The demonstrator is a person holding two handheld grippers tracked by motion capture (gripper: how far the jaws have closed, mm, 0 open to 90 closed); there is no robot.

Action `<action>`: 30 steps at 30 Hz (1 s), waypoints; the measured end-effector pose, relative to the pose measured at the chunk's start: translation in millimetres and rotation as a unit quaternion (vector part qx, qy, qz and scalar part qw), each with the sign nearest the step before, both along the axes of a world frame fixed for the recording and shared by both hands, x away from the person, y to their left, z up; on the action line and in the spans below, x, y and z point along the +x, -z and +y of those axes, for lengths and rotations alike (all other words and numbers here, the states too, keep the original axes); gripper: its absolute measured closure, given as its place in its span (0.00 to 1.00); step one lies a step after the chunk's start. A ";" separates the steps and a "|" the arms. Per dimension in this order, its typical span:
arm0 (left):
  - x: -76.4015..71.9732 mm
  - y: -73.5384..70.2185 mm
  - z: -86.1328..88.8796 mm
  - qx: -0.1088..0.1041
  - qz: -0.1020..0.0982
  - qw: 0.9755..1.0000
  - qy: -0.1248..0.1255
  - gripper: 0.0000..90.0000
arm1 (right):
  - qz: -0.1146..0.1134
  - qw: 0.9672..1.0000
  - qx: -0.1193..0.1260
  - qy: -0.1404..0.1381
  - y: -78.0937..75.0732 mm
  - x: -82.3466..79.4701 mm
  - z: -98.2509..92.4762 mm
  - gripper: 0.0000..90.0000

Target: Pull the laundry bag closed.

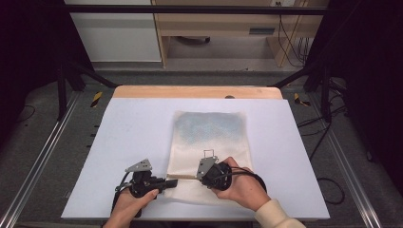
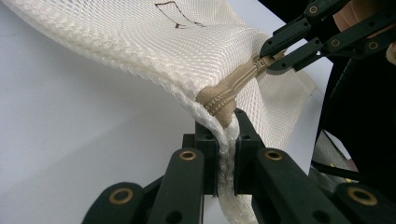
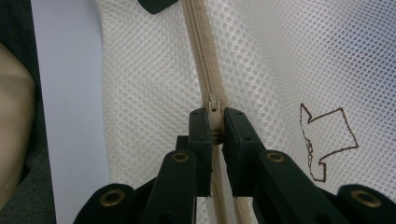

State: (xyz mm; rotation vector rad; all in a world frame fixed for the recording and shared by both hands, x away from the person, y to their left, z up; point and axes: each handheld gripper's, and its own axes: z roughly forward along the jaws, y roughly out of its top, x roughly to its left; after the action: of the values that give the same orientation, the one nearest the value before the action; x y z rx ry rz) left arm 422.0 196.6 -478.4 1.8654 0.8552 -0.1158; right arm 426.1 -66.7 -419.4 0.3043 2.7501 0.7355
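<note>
Black left gripper pinched the mesh bag's near end; right gripper pinched the zipper pull. Zipping was underway; next, a steady pull along the zipper.

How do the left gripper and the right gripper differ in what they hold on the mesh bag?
The left gripper clamps the edge of the mesh bag at the end of the zipper; the right gripper pinches the zipper slider farther along. The left one lies at the bag's side, the right one over the bag. Both are shut.
</note>
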 end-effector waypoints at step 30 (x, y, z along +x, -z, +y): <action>-0.1 -0.1 -0.1 -0.002 -0.001 1.000 0.001 0.93 | 0.003 1.000 -0.010 0.019 -3.9 -3.0 -33.8 0.91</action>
State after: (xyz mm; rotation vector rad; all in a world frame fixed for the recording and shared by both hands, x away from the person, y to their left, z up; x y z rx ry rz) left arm 421.8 196.5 -478.3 1.8620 0.8519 -0.1160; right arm 423.1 -100.5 -415.5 0.3551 2.7469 0.6987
